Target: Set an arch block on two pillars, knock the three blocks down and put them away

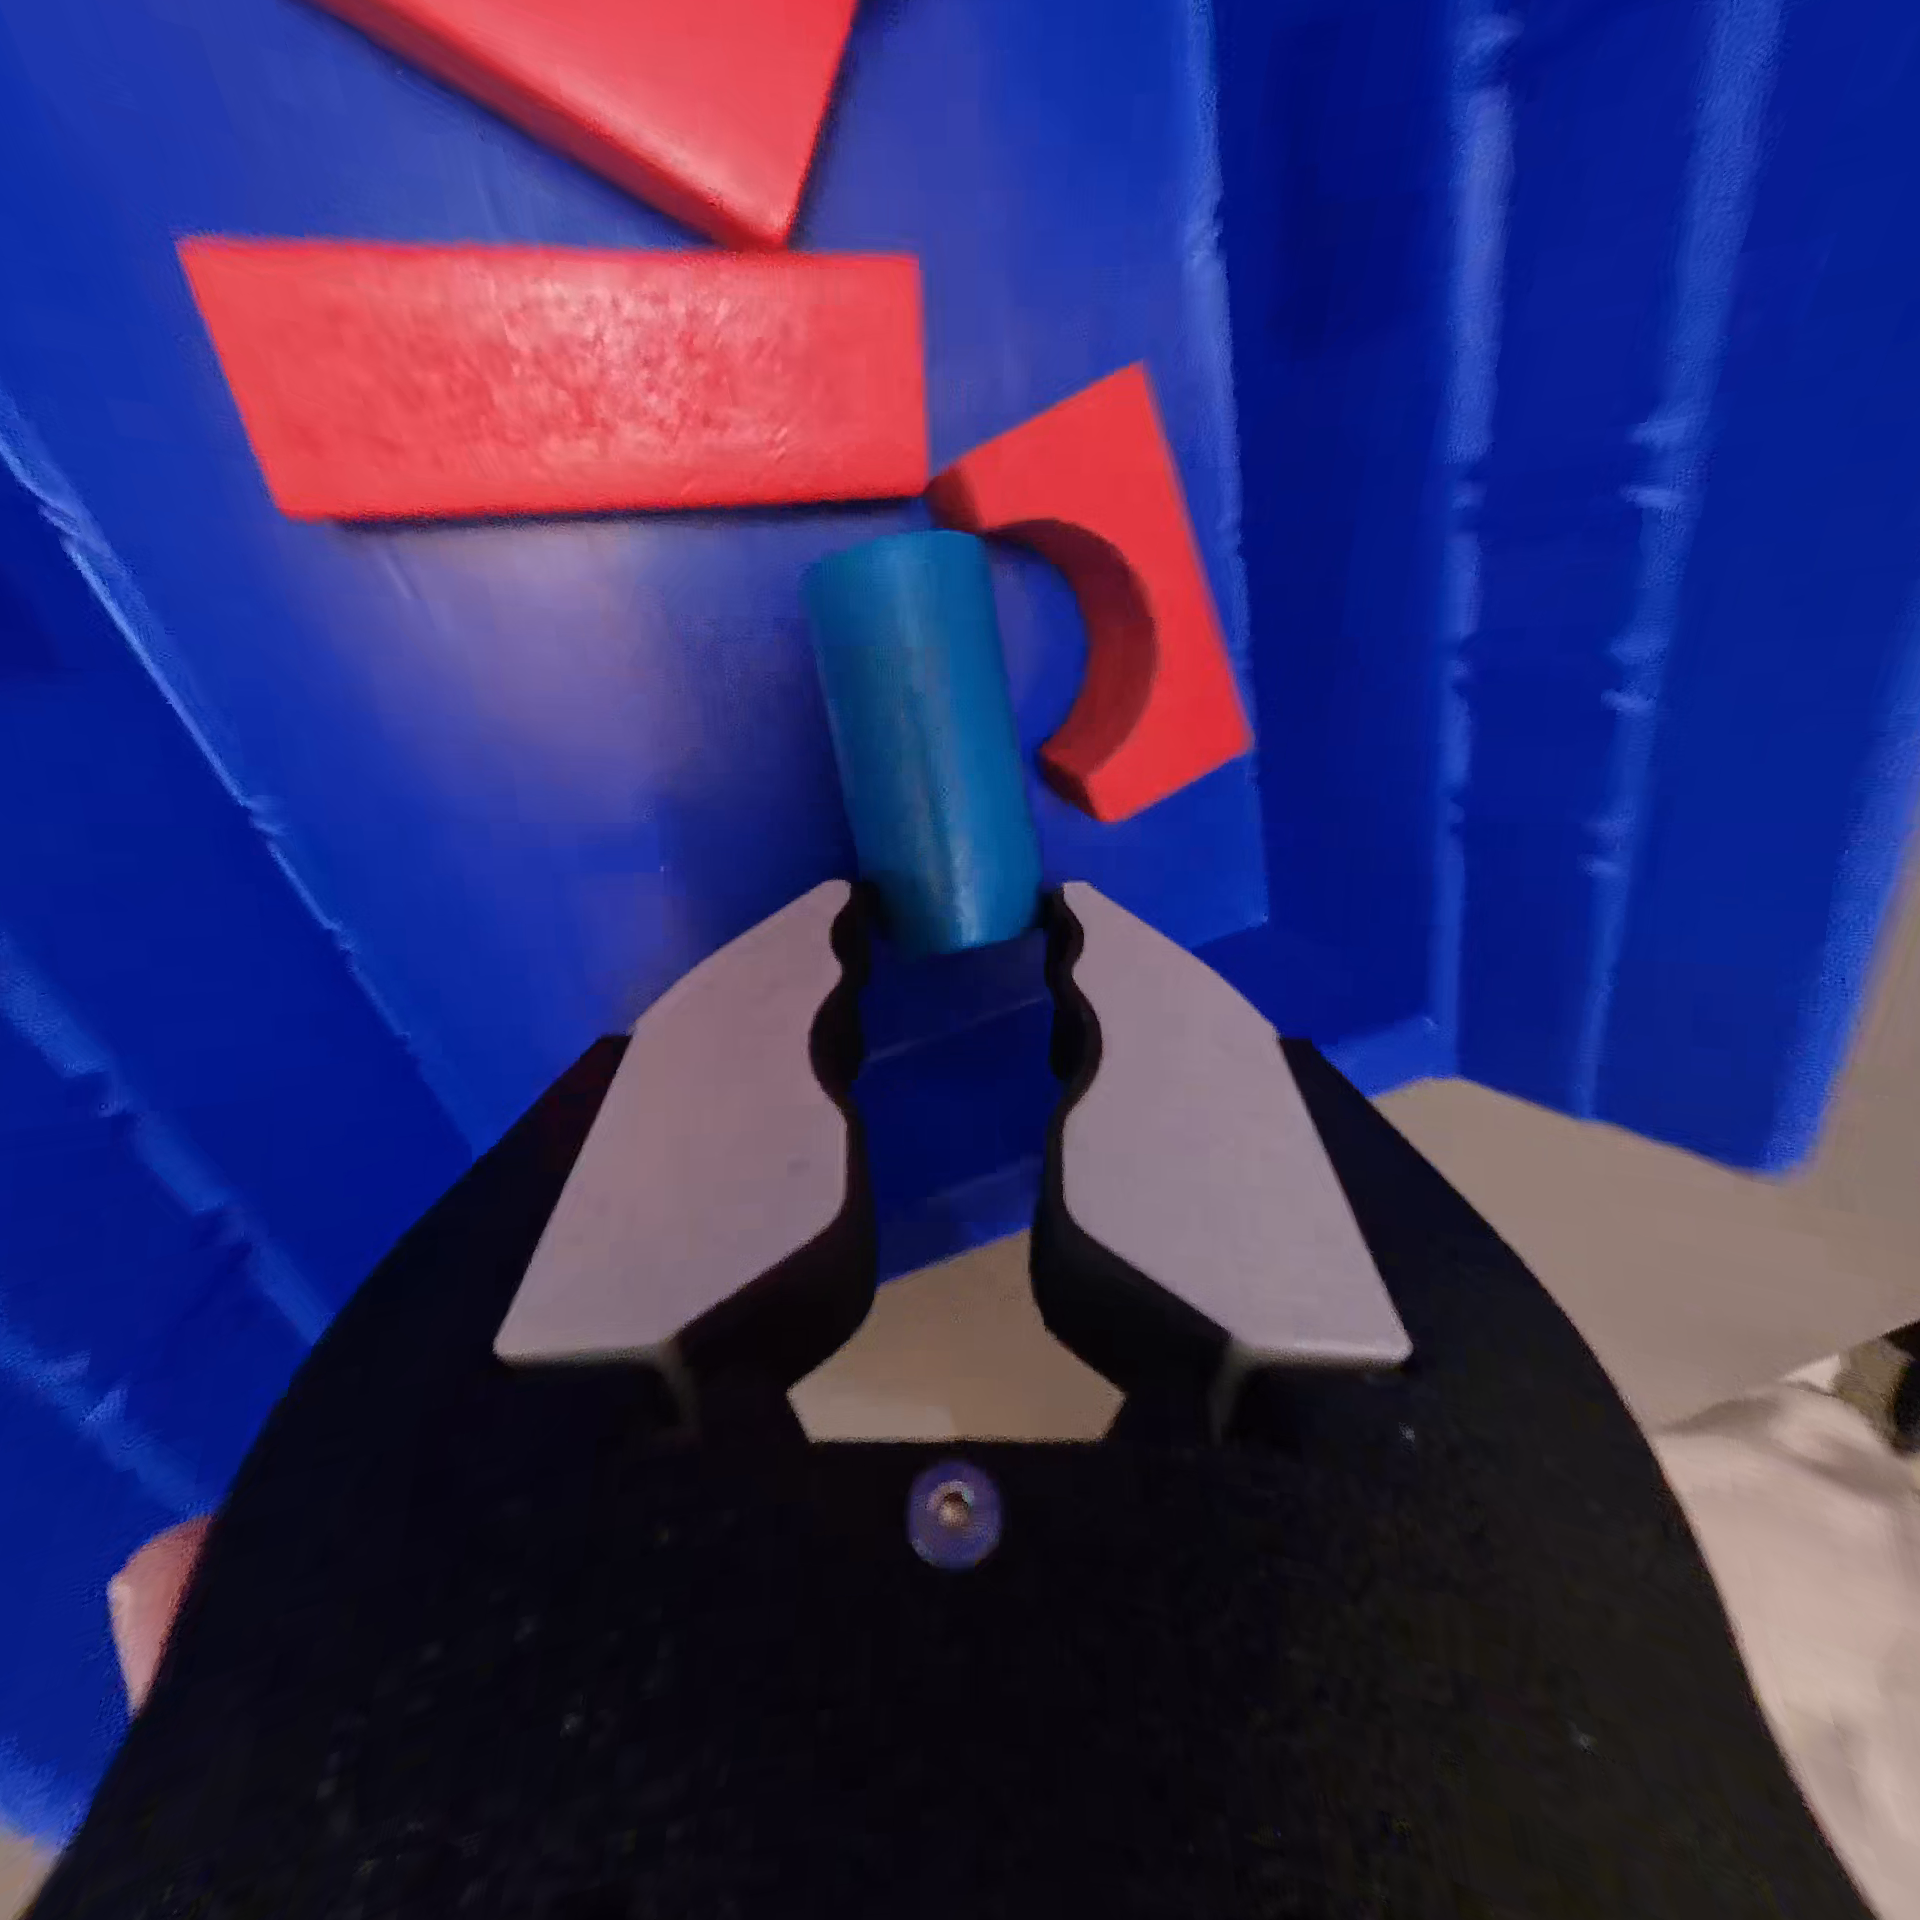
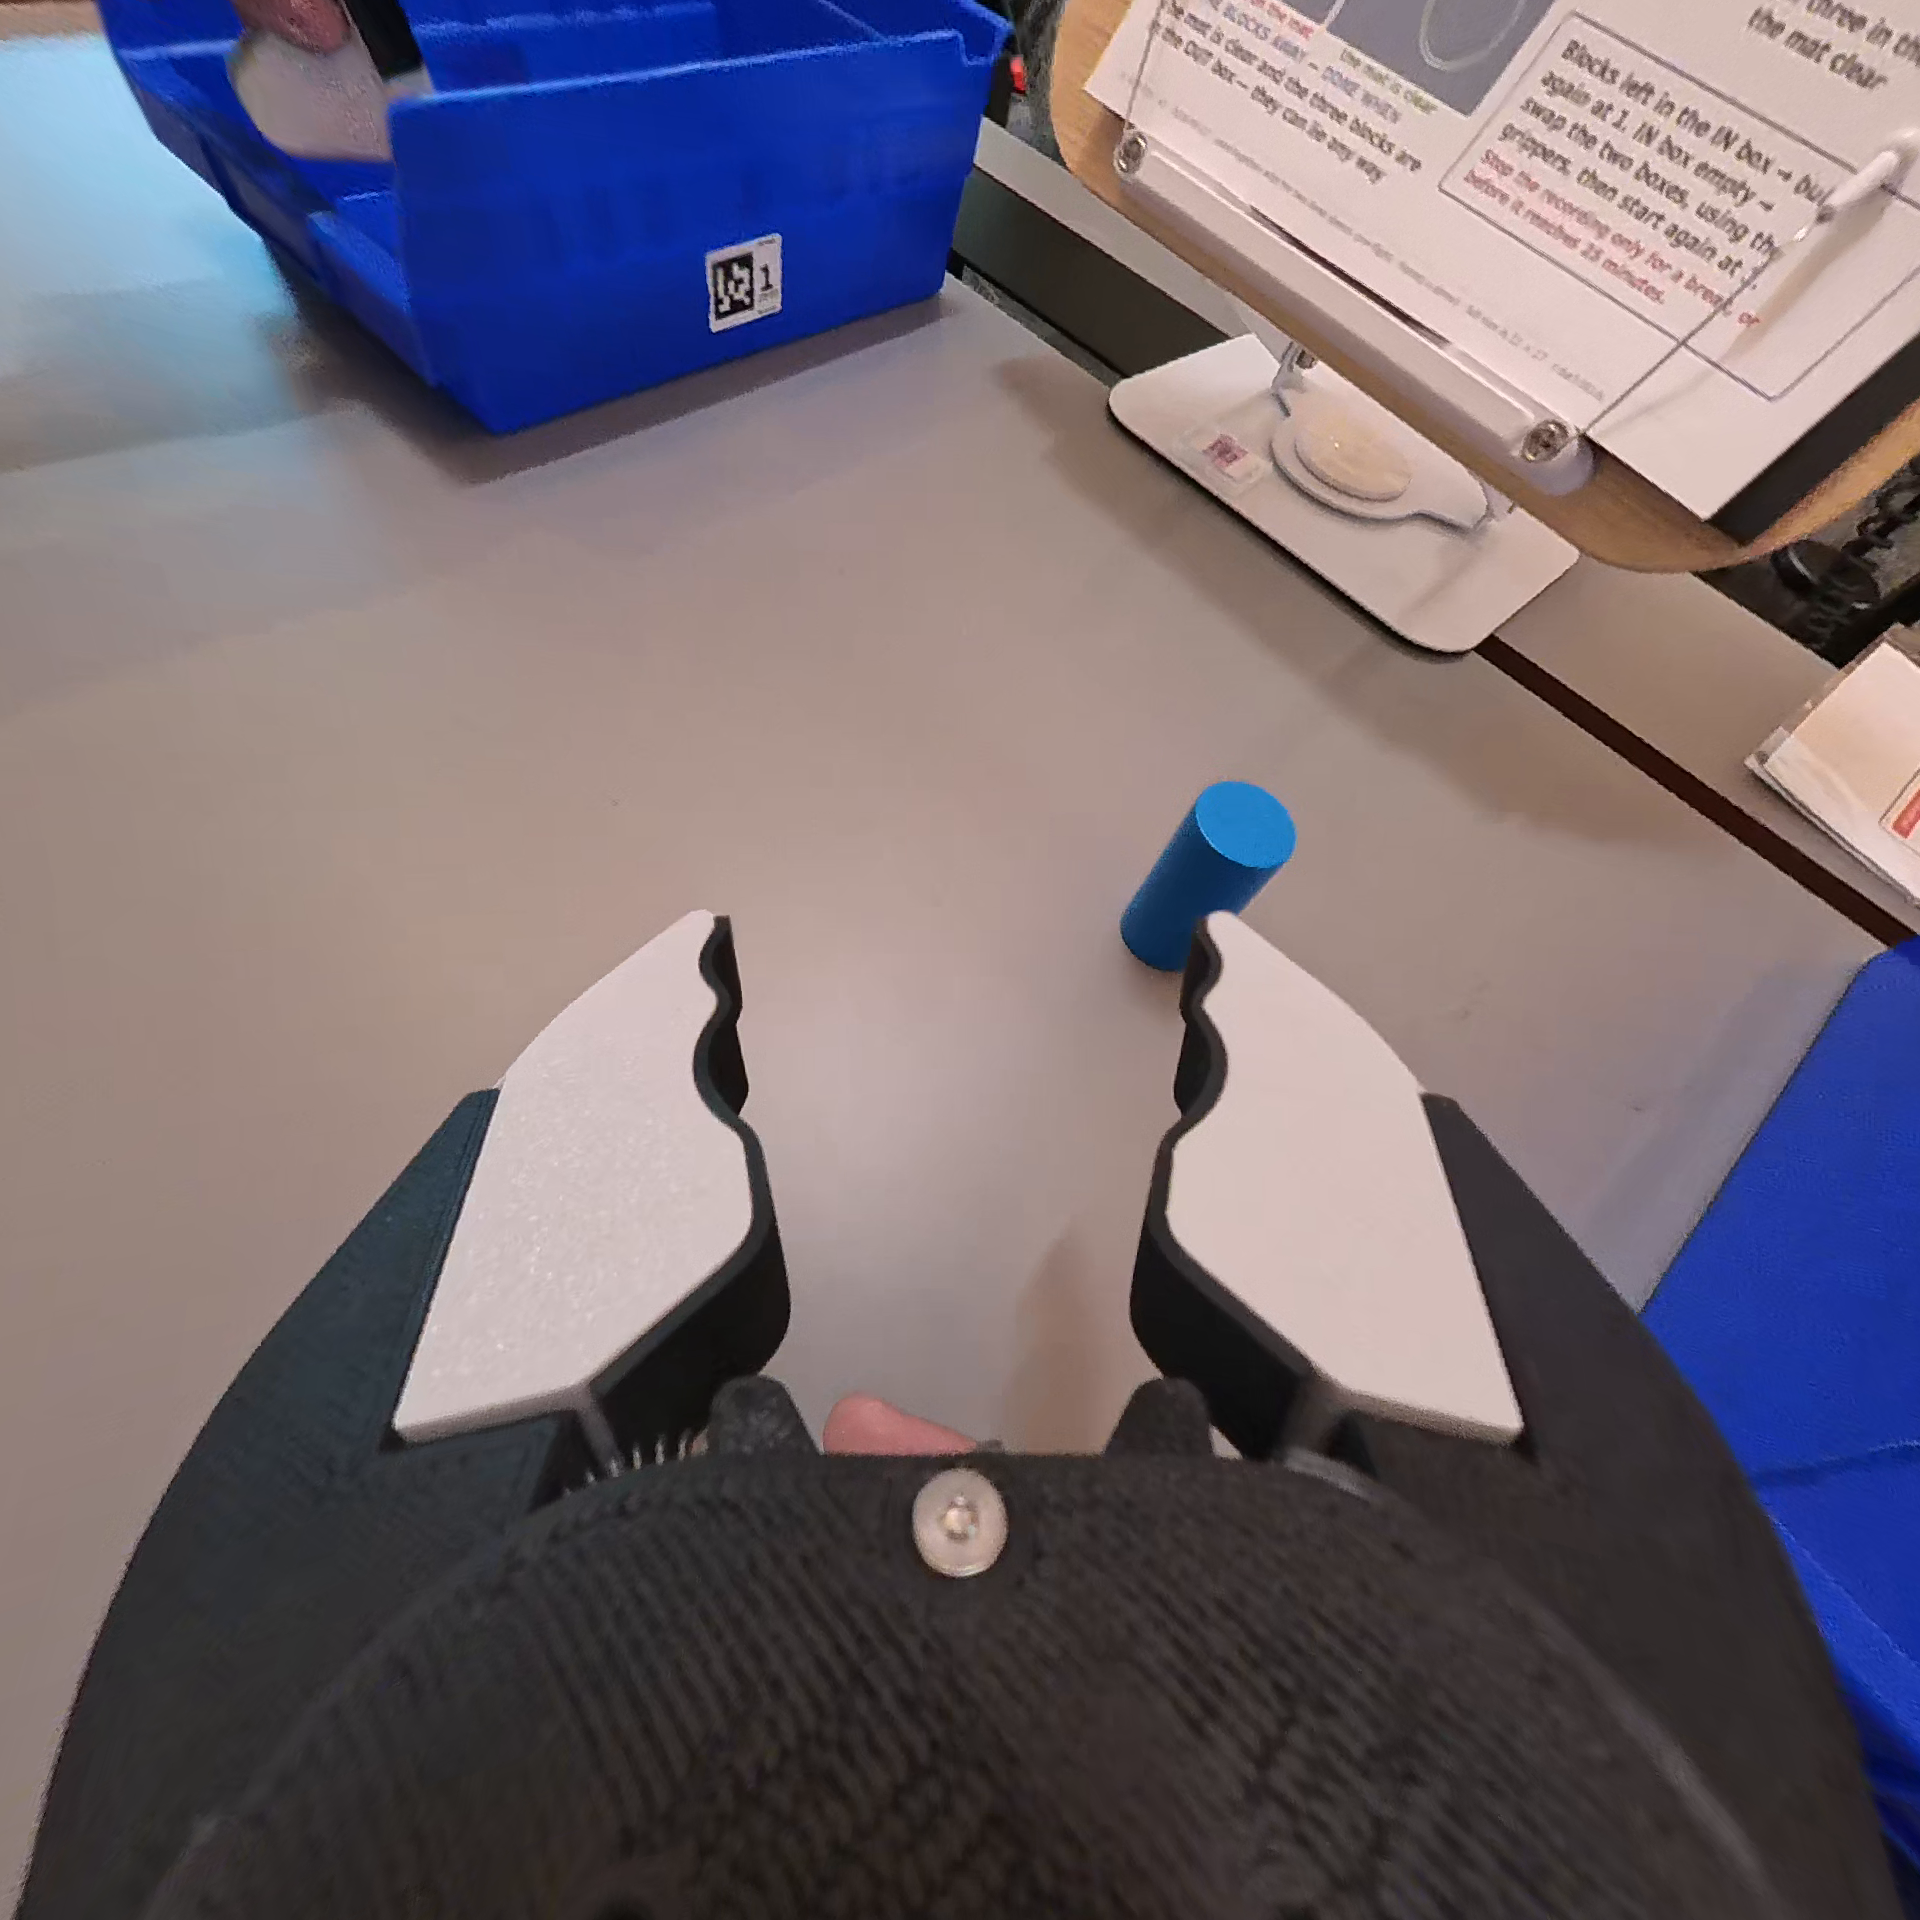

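Left gripper [image 1: 951, 914] nearest: jaws narrow, pinching one end of a teal cylinder [image 1: 920, 743] over the blue bin [image 1: 1558, 520]. Cylinder's long axis runs straight out from the fingertips, free end toward the bin floor, close beside the red arch block [image 1: 1132, 592], below the red bar [image 1: 571, 379]. Step looks like mid-carry at the bin. Right gripper [image 2: 961, 956]: jaws wide, empty, blue cylinder [image 2: 1210, 873] standing tilted just beside its right fingertip on the table [image 2: 520, 675].
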`<state>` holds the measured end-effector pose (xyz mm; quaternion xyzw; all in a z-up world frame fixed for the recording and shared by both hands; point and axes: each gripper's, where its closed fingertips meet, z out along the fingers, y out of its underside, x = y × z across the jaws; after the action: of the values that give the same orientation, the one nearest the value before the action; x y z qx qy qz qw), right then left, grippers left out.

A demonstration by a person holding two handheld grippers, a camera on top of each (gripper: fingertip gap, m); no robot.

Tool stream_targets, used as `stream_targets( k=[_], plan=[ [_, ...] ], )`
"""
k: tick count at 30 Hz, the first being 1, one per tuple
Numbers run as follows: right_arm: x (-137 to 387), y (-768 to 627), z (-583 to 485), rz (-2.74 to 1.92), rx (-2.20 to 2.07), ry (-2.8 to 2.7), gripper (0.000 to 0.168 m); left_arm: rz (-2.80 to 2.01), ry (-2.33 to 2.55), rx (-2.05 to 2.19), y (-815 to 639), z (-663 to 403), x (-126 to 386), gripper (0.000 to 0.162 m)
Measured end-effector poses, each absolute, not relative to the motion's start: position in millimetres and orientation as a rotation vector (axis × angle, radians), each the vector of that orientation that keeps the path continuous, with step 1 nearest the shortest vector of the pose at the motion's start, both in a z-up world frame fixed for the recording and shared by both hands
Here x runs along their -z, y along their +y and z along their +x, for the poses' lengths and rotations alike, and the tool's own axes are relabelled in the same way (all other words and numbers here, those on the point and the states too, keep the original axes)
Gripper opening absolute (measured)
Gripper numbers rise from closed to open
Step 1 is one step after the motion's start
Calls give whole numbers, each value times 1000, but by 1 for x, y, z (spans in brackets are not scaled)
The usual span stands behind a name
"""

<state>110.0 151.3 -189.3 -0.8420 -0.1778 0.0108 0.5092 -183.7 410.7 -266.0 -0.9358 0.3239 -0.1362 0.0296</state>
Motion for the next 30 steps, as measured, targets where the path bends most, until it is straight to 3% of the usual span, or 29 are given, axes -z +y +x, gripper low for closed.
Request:
stream_targets(
  k=[8, 13, 21, 25, 30],
  plan=[
    [150, 161, 65, -1849, -219, -483, 81, -2242, 1302, 509, 379, -164, 166, 32],
    [116, 170, 17, -1635, -425, -593, 78, -1911, 1585, 844, 296, -123, 132, 32],
    [89, 160, -30, -1500, -815, -639, 65, -1440, 1962, 1118, 171, -71, 119, 32],
    [91, 154, -30, -1509, -820, -663, 47, -1374, 2035, 1119, 158, -63, 125, 32],
    [100, 151, -29, -1538, -800, -696, 36, -1347, 2054, 1144, 152, -57, 125, 32]
  ],
)
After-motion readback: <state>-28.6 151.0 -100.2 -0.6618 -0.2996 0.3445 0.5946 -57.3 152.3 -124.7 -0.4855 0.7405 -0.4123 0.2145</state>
